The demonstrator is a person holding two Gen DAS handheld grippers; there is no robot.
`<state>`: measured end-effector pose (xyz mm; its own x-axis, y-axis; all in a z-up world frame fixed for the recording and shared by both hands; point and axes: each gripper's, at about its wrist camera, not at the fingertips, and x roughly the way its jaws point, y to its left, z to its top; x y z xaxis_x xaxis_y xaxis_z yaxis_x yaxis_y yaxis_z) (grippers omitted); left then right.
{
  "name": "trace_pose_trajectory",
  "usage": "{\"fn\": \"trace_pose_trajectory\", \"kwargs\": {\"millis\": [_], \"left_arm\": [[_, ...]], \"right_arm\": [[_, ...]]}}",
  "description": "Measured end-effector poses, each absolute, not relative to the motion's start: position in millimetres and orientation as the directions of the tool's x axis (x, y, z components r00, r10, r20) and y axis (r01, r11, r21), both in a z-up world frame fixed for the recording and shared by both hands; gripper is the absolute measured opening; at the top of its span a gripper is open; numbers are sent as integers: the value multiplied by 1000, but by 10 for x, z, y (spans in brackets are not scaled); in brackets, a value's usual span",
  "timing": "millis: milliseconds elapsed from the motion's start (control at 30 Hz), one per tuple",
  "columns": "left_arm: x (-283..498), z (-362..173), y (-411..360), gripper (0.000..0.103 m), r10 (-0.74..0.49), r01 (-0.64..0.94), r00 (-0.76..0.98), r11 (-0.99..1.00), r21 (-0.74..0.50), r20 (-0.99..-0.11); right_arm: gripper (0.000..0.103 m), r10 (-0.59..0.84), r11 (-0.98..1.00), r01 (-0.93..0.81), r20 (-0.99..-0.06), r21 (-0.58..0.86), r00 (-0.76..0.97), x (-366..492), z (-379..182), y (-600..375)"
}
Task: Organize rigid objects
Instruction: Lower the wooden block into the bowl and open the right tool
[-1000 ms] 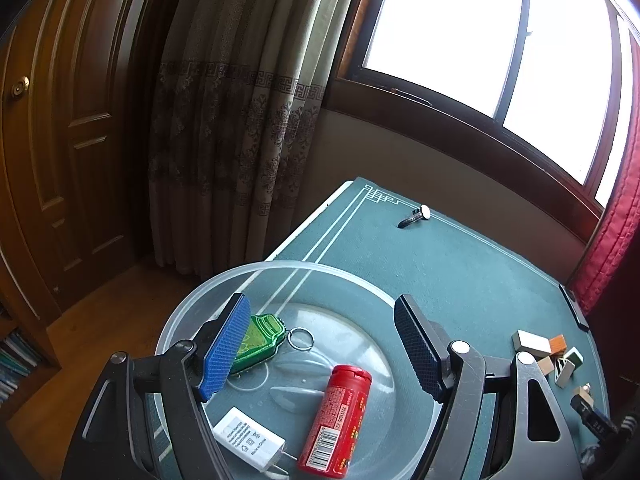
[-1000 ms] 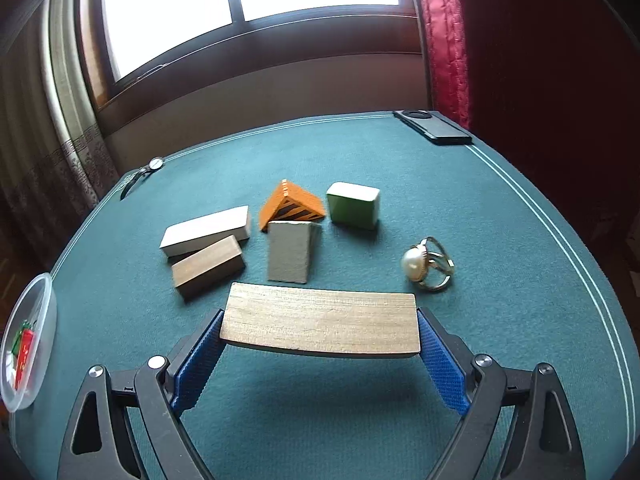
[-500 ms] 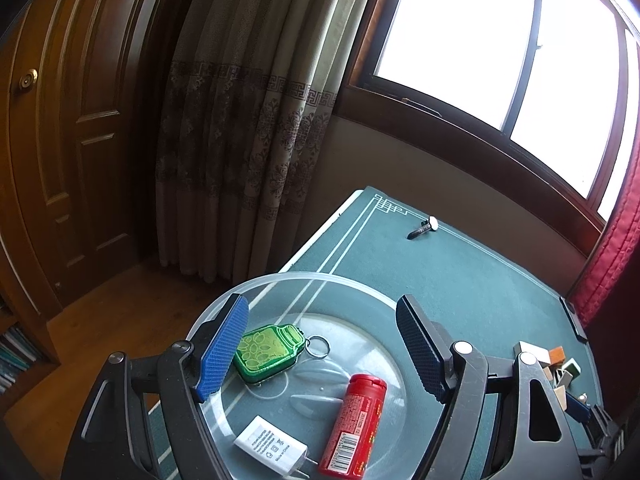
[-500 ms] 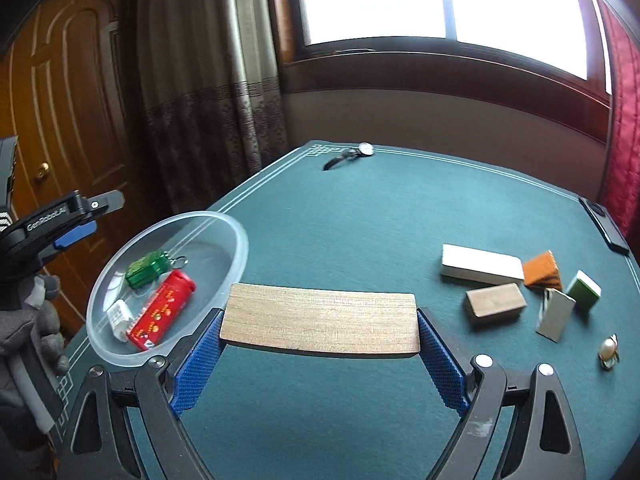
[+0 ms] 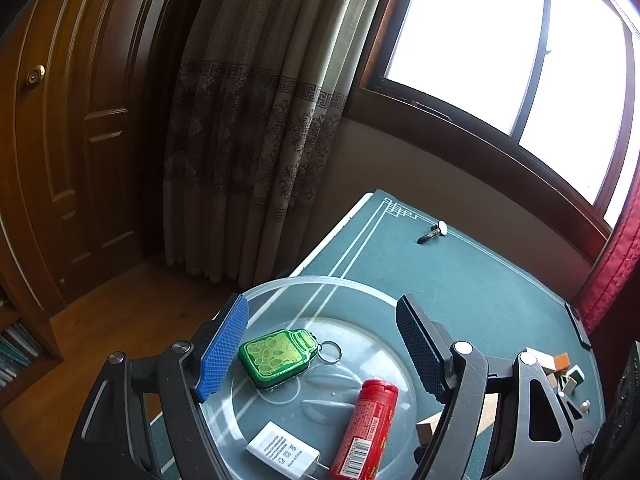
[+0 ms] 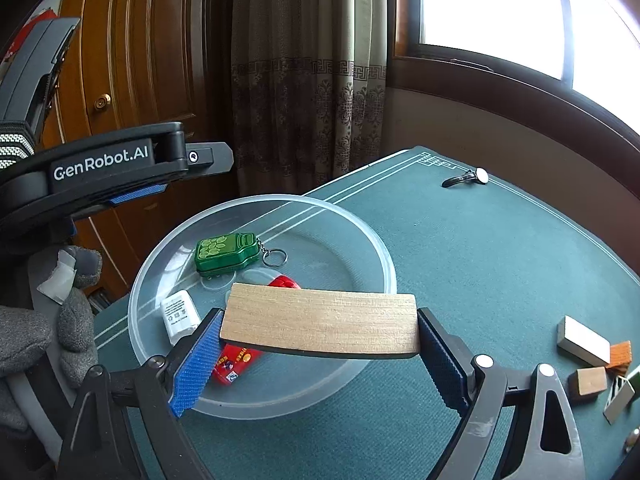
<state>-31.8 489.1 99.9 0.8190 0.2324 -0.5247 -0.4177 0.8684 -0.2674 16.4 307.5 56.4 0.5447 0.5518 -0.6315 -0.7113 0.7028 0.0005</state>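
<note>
My right gripper is shut on a long flat wooden block, held level over the near rim of a clear plastic bowl. Inside the bowl lie a green jar-shaped keychain, a red tube partly hidden by the block, and a white charger. My left gripper hangs open above the same bowl, over the keychain, the red tube and the charger. An end of the wooden block shows at the bowl's right side.
Several small blocks, white, orange and brown, lie at the right on the green felt table. A wristwatch rests near the far corner. A gloved hand holds the left gripper body at the left. Curtain and door stand behind.
My right gripper has swung left with the wooden block, from the pile of small blocks to over the bowl's near rim. The left gripper has lifted slightly and stays open.
</note>
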Motion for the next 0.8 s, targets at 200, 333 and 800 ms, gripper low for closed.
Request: {"fn": "trace_pose_trajectory", "kwargs": {"millis": [200,333,800], "left_arm": [[-305,981,4909,83,243,-429,813,864,-264,-529],[-300,975,4893,83,240,-425,813,867,-259,-531],[-286,974,4760,83,229,-400,816,887,-232,-531]], "right_arm": [[98,549,727,-686,-627,32,553,224,551,2997],[98,540,742,-670,-629,40,560,214,529,2887],[98,506,798,-596,-639,92,579,165,427,2575]]}}
